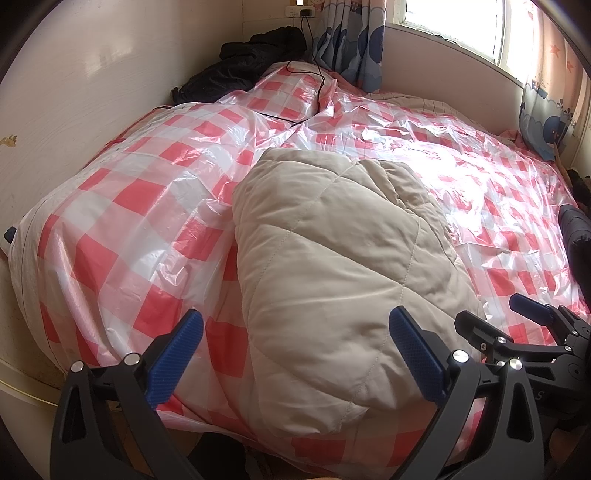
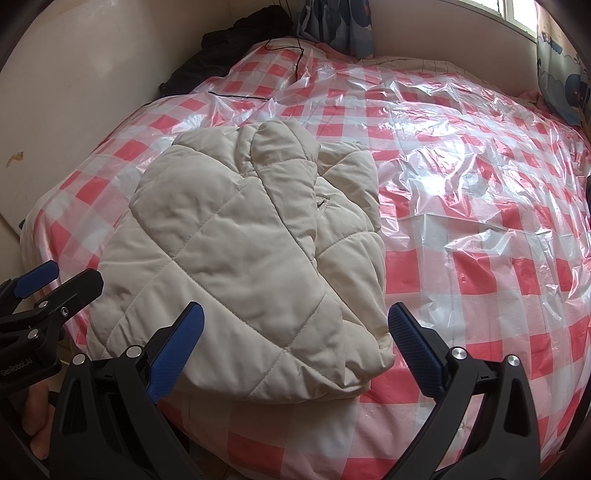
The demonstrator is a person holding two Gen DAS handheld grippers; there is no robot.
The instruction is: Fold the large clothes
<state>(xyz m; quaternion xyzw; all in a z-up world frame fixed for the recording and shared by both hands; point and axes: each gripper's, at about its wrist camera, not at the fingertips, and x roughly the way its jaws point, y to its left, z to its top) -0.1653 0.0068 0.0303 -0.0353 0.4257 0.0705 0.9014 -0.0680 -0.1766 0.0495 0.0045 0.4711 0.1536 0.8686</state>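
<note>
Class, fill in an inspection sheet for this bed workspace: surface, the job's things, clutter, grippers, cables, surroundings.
Surface: bed under a red-and-white checked plastic sheet, wrinkled and glossy.
Job's things: beige quilted jacket, folded into a compact bundle near the bed's front edge.
Clutter: dark garment heaped at the far corner against the wall.
Grippers: left gripper and right gripper both open, holding nothing, side by side at the front edge.
Cables: black cable trailing from a wall socket onto the sheet.
Surroundings: window, patterned curtain, pale wall panel.
</note>
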